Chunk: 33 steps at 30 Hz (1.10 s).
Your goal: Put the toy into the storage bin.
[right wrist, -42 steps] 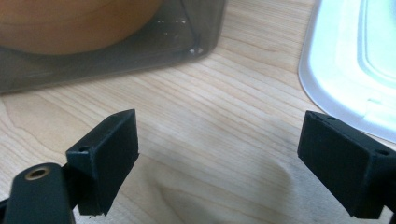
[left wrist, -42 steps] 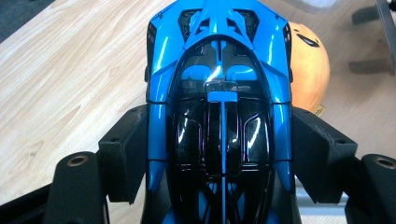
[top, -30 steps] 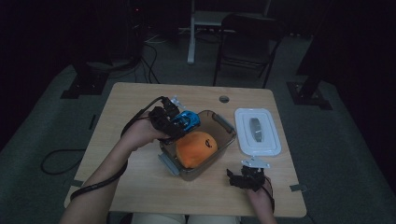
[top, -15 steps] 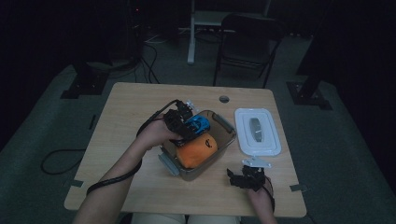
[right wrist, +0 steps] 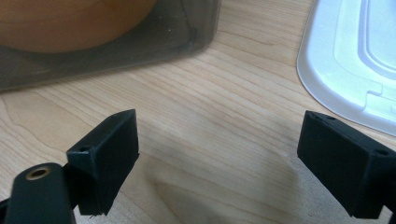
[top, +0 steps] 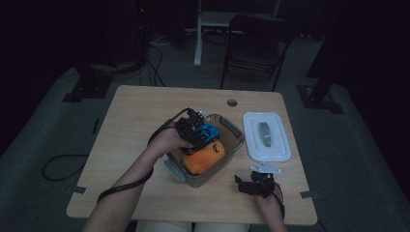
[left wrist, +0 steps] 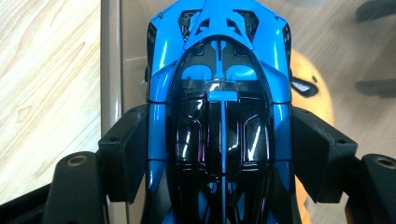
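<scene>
Left gripper view: left gripper (left wrist: 219, 154) clamped on blue toy car (left wrist: 219, 93), held over clear box (top: 231, 126) beside orange ball (top: 204, 155). Step: placing car in box. Next: lower, then release. Right gripper (right wrist: 219, 154) spread apart, empty, on table (top: 135, 111) near white lid (top: 267, 136).

Bin (top: 235, 137) mostly taken by the orange plush (top: 205, 155); room only at the far end. White lid (top: 267, 136) blocks the table's right side. Left half of table (top: 130, 125) open.
</scene>
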Available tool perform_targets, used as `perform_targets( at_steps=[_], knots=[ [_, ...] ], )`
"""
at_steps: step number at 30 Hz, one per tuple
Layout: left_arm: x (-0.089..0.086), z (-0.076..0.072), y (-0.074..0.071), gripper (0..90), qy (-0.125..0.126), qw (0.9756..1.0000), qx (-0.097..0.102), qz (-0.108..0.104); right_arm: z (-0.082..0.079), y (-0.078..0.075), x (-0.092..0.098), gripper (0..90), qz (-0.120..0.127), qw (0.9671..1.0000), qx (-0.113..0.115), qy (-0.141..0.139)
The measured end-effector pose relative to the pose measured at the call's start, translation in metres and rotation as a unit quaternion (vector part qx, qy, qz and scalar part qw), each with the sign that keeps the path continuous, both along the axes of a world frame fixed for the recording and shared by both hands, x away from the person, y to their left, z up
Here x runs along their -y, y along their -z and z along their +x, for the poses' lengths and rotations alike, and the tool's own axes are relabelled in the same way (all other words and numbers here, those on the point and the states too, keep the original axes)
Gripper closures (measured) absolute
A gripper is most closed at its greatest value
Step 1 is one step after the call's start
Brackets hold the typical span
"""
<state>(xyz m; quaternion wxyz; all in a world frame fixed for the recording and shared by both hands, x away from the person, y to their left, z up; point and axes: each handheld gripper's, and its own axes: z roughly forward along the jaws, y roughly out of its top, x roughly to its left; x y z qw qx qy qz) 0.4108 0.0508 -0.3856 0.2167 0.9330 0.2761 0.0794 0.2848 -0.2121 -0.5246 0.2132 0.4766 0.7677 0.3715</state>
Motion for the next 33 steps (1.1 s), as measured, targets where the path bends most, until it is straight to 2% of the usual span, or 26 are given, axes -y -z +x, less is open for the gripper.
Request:
perform_targets(
  at_steps=[3, 6, 7, 8, 9, 13, 14, 19, 26, 31, 33],
  knots=[
    [0.001, -0.003, 0.002, 28.1, 0.003, 0.9999, 0.012, 0.004, 0.000, 0.000, 0.000, 12.1, -0.001, 1.0000, -0.001, -0.001],
    [-0.003, -0.003, 0.001, 23.5, 0.006, 0.9998, 0.003, -0.019, 0.000, 0.000, -0.001, 12.1, -0.001, 1.0000, 0.000, -0.002],
    [-0.003, -0.003, 0.001, 21.8, 0.006, 0.9998, 0.003, -0.019, 0.000, 0.000, -0.001, 12.1, -0.001, 1.0000, 0.000, -0.002],
    [-0.005, -0.004, -0.001, 21.8, 0.005, 0.9996, 0.006, -0.028, 0.000, 0.000, -0.001, 12.1, -0.001, 1.0000, -0.001, -0.002],
    [-0.006, -0.005, -0.002, 20.2, 0.003, 0.9996, 0.011, -0.027, 0.000, 0.000, -0.001, 12.1, -0.001, 1.0000, -0.001, -0.002],
    [-0.010, -0.007, -0.004, 19.9, 0.013, 0.9995, 0.010, -0.029, 0.000, 0.000, -0.001, 12.1, -0.003, 1.0000, -0.002, -0.003],
    [-0.011, -0.010, -0.006, 19.9, 0.012, 0.9994, 0.016, -0.027, 0.000, 0.000, -0.001, 12.1, -0.003, 1.0000, -0.002, -0.003],
    [-0.021, -0.013, -0.014, 17.6, 0.009, 0.9987, 0.023, -0.044, 0.000, 0.000, -0.001, 12.1, -0.004, 1.0000, -0.003, -0.003],
    [-0.045, -0.011, -0.024, 17.6, -0.012, 0.9972, 0.033, -0.067, 0.000, 0.000, -0.001, 12.1, -0.005, 1.0000, -0.005, -0.004],
    [-0.065, -0.009, -0.026, 17.5, -0.030, 0.9959, 0.043, -0.074, 0.001, 0.000, -0.001, 12.1, -0.004, 1.0000, -0.007, -0.003],
    [-0.072, -0.007, -0.026, 14.1, -0.035, 0.9955, 0.041, -0.078, 0.001, 0.000, -0.001, 12.1, -0.004, 1.0000, -0.006, -0.002]
  ],
)
